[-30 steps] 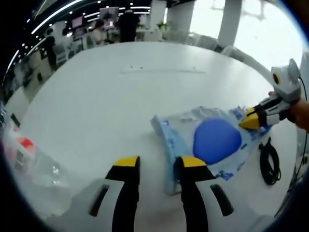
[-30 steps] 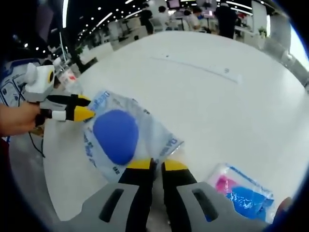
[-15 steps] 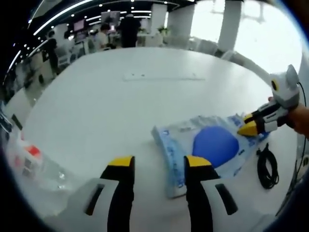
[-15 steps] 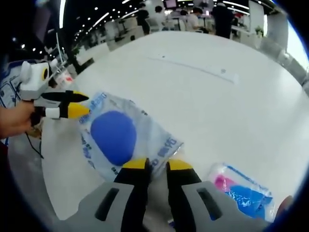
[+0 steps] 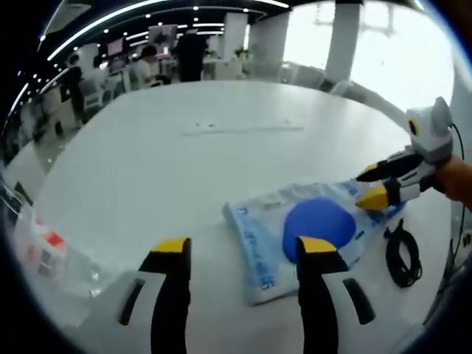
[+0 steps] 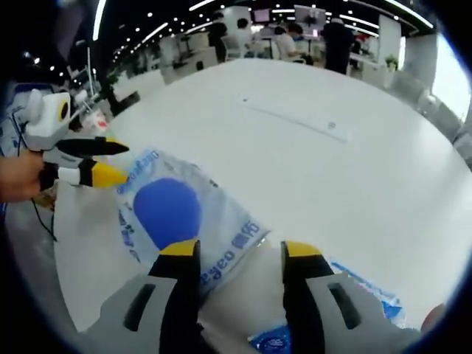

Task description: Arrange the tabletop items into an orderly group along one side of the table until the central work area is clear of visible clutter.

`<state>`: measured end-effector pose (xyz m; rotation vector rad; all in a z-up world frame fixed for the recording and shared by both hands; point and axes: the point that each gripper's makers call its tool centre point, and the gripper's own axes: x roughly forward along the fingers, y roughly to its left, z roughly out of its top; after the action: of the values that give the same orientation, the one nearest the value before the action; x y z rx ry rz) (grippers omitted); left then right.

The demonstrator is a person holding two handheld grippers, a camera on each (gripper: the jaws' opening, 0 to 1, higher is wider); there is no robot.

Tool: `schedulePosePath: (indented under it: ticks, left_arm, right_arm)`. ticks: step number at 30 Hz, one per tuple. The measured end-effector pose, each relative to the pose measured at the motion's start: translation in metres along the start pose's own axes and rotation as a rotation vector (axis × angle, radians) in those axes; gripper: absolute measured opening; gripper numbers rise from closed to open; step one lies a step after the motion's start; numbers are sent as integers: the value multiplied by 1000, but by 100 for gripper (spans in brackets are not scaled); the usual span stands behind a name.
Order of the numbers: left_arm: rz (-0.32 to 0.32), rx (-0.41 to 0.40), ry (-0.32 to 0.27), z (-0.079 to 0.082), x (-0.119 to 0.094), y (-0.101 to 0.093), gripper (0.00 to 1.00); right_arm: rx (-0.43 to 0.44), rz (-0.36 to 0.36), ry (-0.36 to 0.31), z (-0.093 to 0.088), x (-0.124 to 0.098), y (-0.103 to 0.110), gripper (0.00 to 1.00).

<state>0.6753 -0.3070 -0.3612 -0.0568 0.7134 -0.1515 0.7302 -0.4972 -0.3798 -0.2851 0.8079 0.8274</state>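
A clear plastic bag with blue print and a round blue item inside (image 5: 318, 221) lies flat on the white table (image 5: 206, 155). My left gripper (image 5: 243, 247) stands open just short of the bag's near edge, holding nothing. My right gripper (image 5: 369, 186) is at the bag's far right corner, jaws apart, held by a hand. In the right gripper view the same bag (image 6: 168, 210) lies ahead of my open right gripper (image 6: 240, 251). My left gripper (image 6: 122, 162) is open at the bag's left corner.
A coiled black cable (image 5: 402, 254) lies right of the bag. A clear packet with red print (image 5: 44, 251) sits at the table's left edge. Another clear packet with blue contents (image 6: 365, 291) lies by my right gripper. People stand beyond the table.
Both grippers have opened wide. The right gripper was shut on the bag's corner and has let it go. The bag has settled flat on the table.
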Motion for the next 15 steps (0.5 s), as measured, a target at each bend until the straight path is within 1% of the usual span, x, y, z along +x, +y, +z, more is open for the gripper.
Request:
schedulePosePath:
  ticks: [3,7,8,9,10,11,13,15]
  left_arm:
    - [-17,2,-4,1,-1,-5,65]
    - [-44,12,-14,3,-4,-11,68]
    - [-56,11,-20,4,-6,-14,69]
    - [-71,13,-35,6,-7,-17,71]
    - [-98,21,-64,10,-9,-22,72]
    - [-108,31,-72,11,-11,-25,73]
    - [-126,58,-67,9,-15,-30,75]
    - [-148,52,-74,8,-18,-34,77]
  right_arm:
    - [3,-4,-19,2,-3,1,55]
    - [6,-9,-46,7,-7,2,58]
    - [5,-8,-55,8,-7,3,59]
    - [1,-4,-69,10,-9,4,61]
    - [-1,0,-76,12,-9,5,62]
    - [-5,4,-82,12,-12,7,63]
    - [-15,9,-88,14,-14,10,65]
    - [-30,13,-98,16,-17,12,66]
